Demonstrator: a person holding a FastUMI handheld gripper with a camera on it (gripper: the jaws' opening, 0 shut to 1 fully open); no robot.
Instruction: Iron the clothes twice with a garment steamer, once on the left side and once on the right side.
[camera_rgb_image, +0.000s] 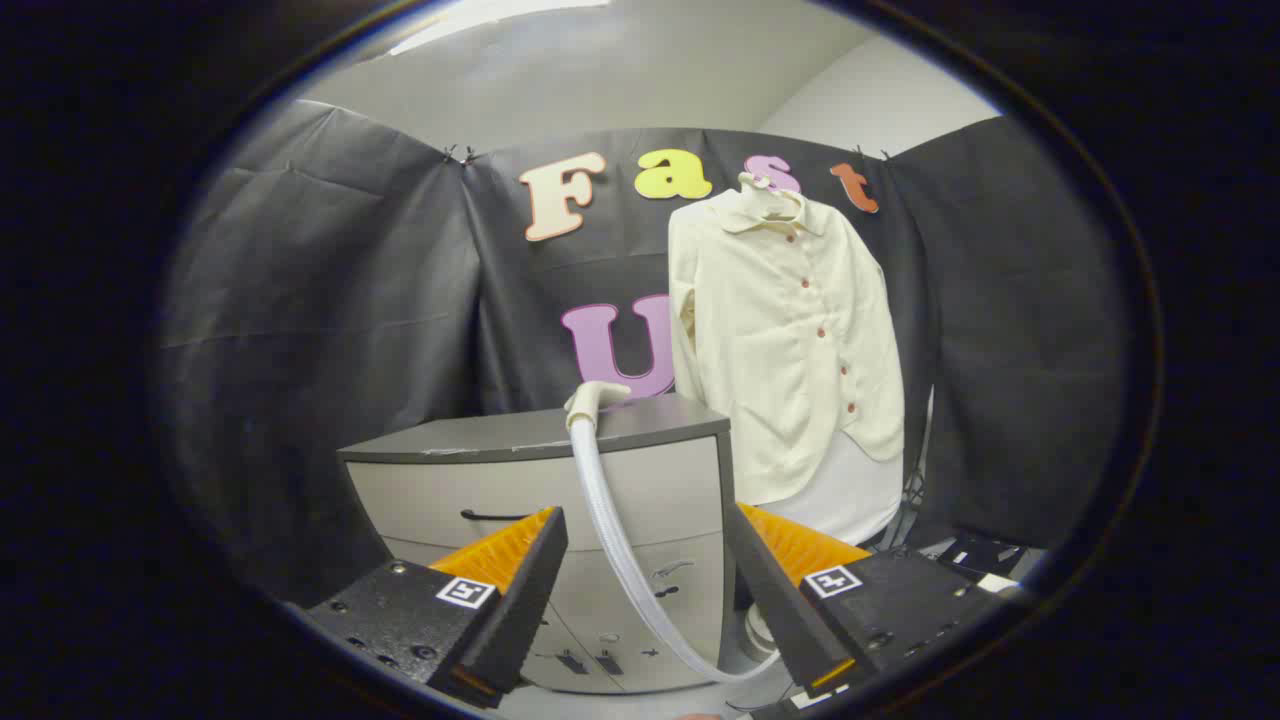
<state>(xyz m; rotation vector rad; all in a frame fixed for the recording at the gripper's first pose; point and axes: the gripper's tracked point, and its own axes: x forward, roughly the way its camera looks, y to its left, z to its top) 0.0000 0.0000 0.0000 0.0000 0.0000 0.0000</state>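
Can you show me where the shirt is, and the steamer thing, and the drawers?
Cream button-up shirt (790, 340), gripper view: on its front, beside the buttons.
White steamer head with ribbed hose (597, 398), gripper view: on the head, beyond the open gripper (648, 590).
Grey drawer cabinet (470, 490), gripper view: on its upper drawer front.

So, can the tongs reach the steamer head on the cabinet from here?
Probably yes. The tongs are open and hold nothing; the steamer head lies on the cabinet beyond them, with only its hose between.

Hand-held gripper (645, 590) fingers spread apart, nothing between them but hose (612, 530), drawer cabinet (540, 500) just beyond, steamer head (596, 398) on cabinet top, hose hanging down its front, shirt (790, 340) hung right of cabinet against booth wall
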